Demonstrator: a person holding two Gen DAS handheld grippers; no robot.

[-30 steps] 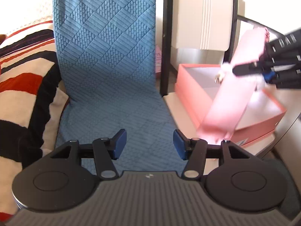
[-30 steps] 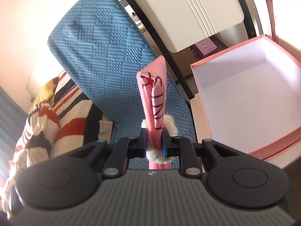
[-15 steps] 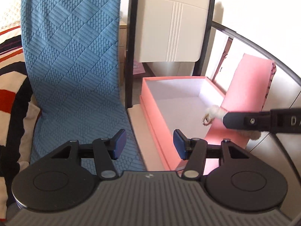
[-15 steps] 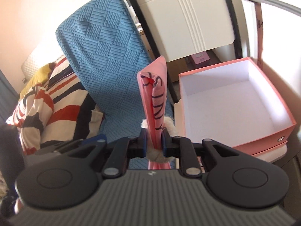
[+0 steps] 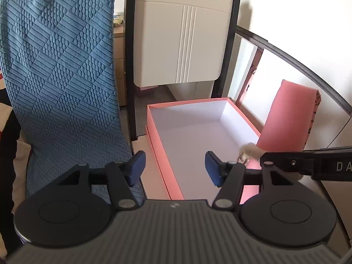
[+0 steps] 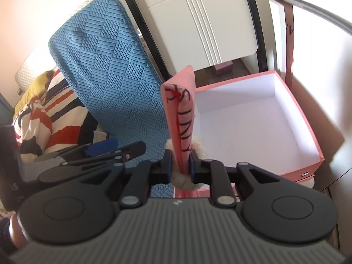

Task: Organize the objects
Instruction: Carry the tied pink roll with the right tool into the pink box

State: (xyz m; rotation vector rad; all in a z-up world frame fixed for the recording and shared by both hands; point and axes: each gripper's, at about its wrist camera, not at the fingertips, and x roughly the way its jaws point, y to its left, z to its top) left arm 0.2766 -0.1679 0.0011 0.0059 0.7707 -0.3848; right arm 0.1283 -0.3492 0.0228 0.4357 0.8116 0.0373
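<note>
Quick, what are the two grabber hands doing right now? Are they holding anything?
Left gripper: jaws opening, nothing between them.
Right gripper: shut on the pink pouch with its fluffy white pompom.

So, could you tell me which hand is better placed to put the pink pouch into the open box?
The right. The right gripper is already shut on the pink pouch, close beside the empty pink box. The left gripper holds nothing; its jaws are opening.
</note>
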